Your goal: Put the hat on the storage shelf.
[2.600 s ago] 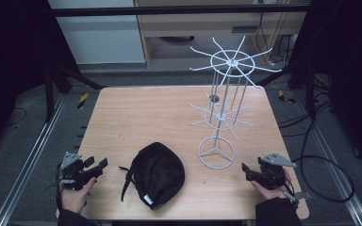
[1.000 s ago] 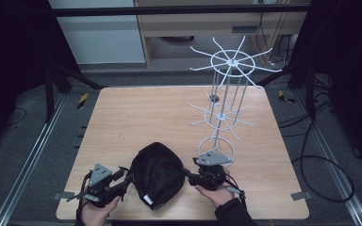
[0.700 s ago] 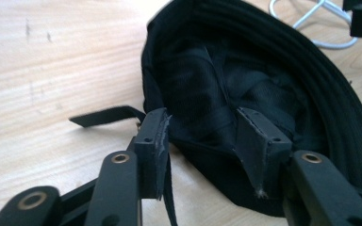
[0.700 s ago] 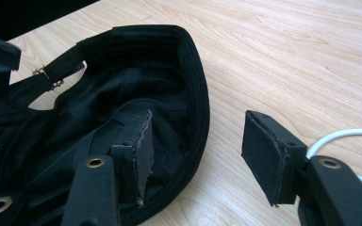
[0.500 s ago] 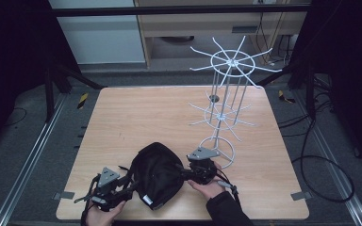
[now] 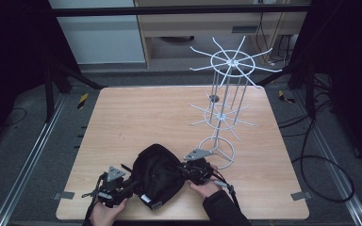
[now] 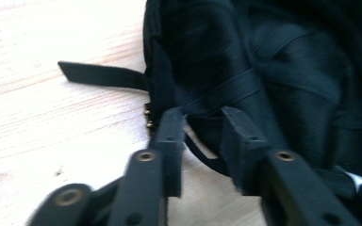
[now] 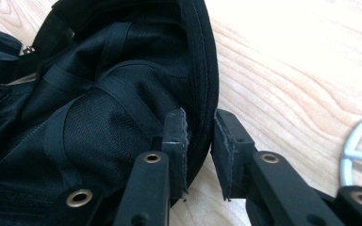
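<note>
Black fabric: a cap (image 6: 158, 175) lies crown-down near the front edge of the wooden counter (image 6: 141, 117), its open underside up so both rims can be reached. Behind it to the right stands a white wire rack (image 6: 226, 94), its hooks bare, which is probably where the cap is meant to hang. The 2 hand-held grippers approach from opposite sides, likely to lift the cap evenly. The left hand-held gripper (image 7: 200, 127) has just been closing, its jaws narrowly apart astride the rear band by the strap (image 7: 99, 74). The right hand-held gripper (image 8: 199, 136) has also just been closing, its pads straddling the rim with a slight gap, not yet clamped.
</note>
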